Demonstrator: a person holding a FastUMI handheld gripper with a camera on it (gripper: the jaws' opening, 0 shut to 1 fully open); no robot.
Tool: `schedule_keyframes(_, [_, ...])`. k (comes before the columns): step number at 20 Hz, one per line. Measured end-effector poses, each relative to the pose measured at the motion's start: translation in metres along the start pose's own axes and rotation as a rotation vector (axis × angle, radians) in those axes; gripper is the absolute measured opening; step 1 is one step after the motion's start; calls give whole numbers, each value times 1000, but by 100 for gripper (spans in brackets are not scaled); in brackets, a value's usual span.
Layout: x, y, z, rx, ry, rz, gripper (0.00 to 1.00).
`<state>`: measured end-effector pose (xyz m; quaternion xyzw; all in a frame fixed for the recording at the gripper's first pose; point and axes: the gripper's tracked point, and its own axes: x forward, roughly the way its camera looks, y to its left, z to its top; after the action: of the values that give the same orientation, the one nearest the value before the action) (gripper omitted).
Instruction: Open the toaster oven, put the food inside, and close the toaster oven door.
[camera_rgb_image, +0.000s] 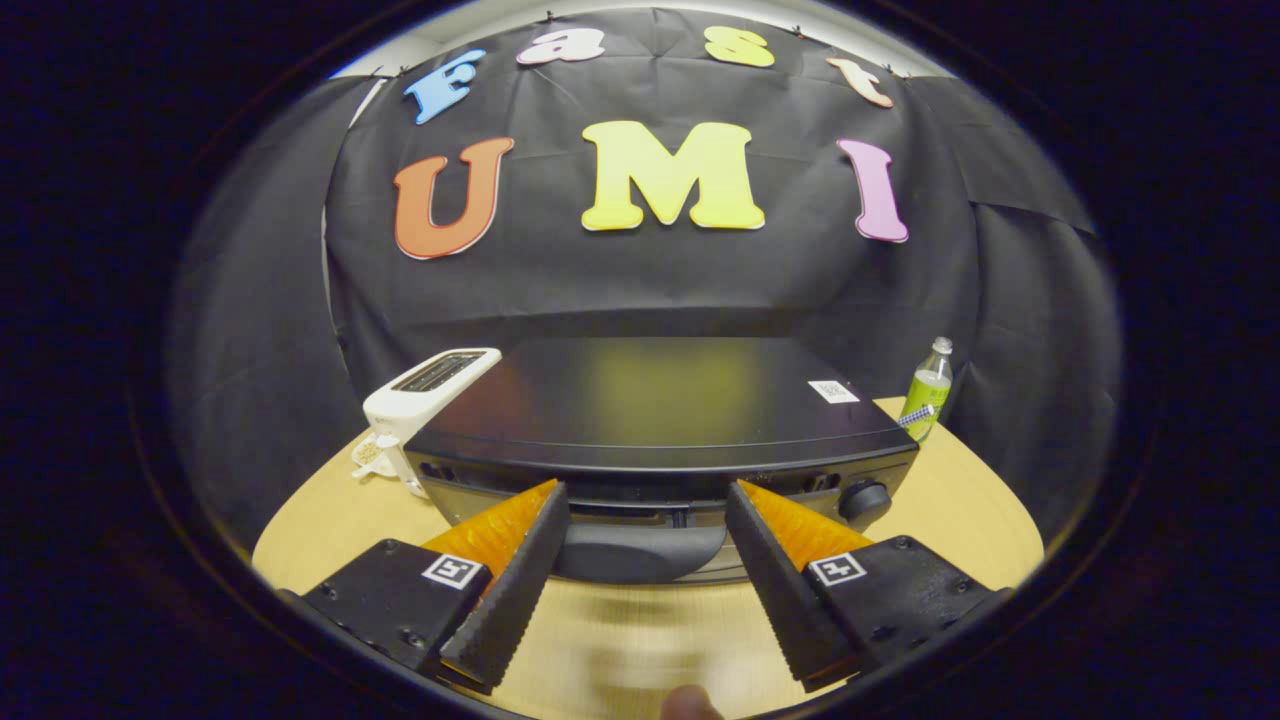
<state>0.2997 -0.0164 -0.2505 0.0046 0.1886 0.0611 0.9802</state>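
Claw (647, 505) gapes astride toaster oven (655, 410) handle (640, 550).

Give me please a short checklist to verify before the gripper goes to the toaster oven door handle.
1. Gripper fingers open wide enough for the handle: ok, they stand apart and hold nothing.
2. Door handle lined up with the fingers: ok, it sits between the fingertips, just ahead of them.
3. Toaster oven door closed: ok, it looks shut, so opening comes first.
4. Control knob away from the fingers: ok, it lies beyond the right finger, apart from it.
5. White toaster and green bottle out of the way: ok, both stand beside the oven.
6. Food within reach: cannot tell.
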Motion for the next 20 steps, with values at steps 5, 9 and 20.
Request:
schedule_keyframes(5, [-37,-1,-36,-16,43,-4,100])
schedule_keyframes(9, [-52,1,-71,-40,91,6,100])
schedule_keyframes(20, [-84,1,-78,-20,192,172,100])
